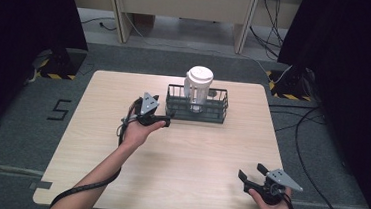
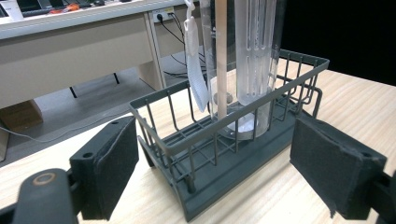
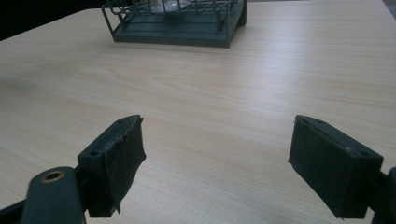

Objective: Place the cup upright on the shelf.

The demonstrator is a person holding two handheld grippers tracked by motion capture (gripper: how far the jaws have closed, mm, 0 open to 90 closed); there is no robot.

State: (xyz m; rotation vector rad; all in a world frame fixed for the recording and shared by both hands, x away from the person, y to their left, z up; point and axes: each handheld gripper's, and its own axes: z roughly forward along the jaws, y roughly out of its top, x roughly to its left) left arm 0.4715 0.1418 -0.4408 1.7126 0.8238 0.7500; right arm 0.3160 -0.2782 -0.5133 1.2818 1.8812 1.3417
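While held low at the left end of the dark wire basket (image 1: 196, 105), the left gripper (image 1: 168, 118) points rightward at that end wall, jaws spread wide and holding nothing. Seen from the left gripper view (image 2: 215, 154): basket (image 2: 233, 140) straight ahead and very close, its near corner reaching into the gap between the two black pads (image 2: 112, 163), with no contact that can be made out. Standing upright inside the basket, nearer its left half: a tall clear bottle (image 1: 198, 88) with a white lid, rising well above the rim; in the left gripper view, just the clear ribbed body (image 2: 243, 60) and a white strap hanging at its side. Basket placed on the far middle of the light wooden table (image 1: 179, 159), long side across. Near the front right corner of the table, well apart from basket and bottle, the right gripper (image 1: 252, 171) held in the person's hand, jaws likewise wide and empty, aimed left and away toward the basket. From the right gripper view (image 3: 215, 154): bare tabletop (image 3: 210, 93) between the pads, basket (image 3: 177, 23) far off at the top edge.
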